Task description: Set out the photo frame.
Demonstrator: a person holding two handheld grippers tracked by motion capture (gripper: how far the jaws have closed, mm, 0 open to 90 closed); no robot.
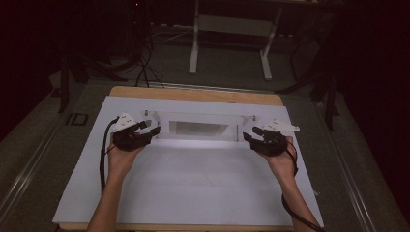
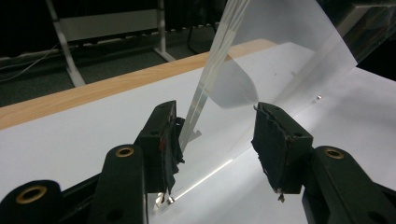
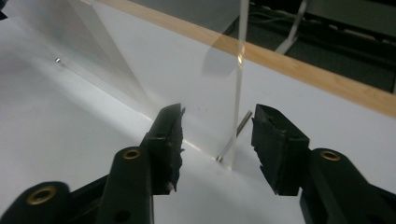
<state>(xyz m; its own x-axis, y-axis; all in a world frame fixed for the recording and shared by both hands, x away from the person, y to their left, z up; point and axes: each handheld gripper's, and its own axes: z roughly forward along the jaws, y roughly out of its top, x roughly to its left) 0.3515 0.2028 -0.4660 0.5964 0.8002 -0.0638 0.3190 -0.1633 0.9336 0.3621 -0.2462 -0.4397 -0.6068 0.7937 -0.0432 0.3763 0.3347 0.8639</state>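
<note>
A clear plastic stand (image 1: 198, 126) is sitting upright on the white sheet (image 1: 193, 183) covering the counter (image 1: 193, 94), toward the far half of the sheet and roughly centred between the two sides. The left hand-held gripper (image 1: 151, 129) is hovering at the stand's left end, and the right hand-held gripper (image 1: 250, 135) is hovering at its right end, each held in one of the person's hands.

In the left gripper view, the left hand-held gripper (image 2: 215, 140) is standing released, jaws wide apart, with the stand's thin upright edge (image 2: 205, 88) rising between them, close to the left jaw; whether it is touching that jaw is hard to tell. In the right gripper view, the right hand-held gripper (image 3: 217, 140) is likewise released, and the stand's end panel (image 3: 239, 84) is standing in the gap, nearer the right jaw, with a small metal pin (image 3: 233, 136) at its foot.

The sheet in front of the stand is lying bare, giving open room toward the person. Behind the stand only a narrow strip of sheet and the counter's wooden far edge are showing, with the floor and a white table frame (image 1: 231, 29) beyond.
</note>
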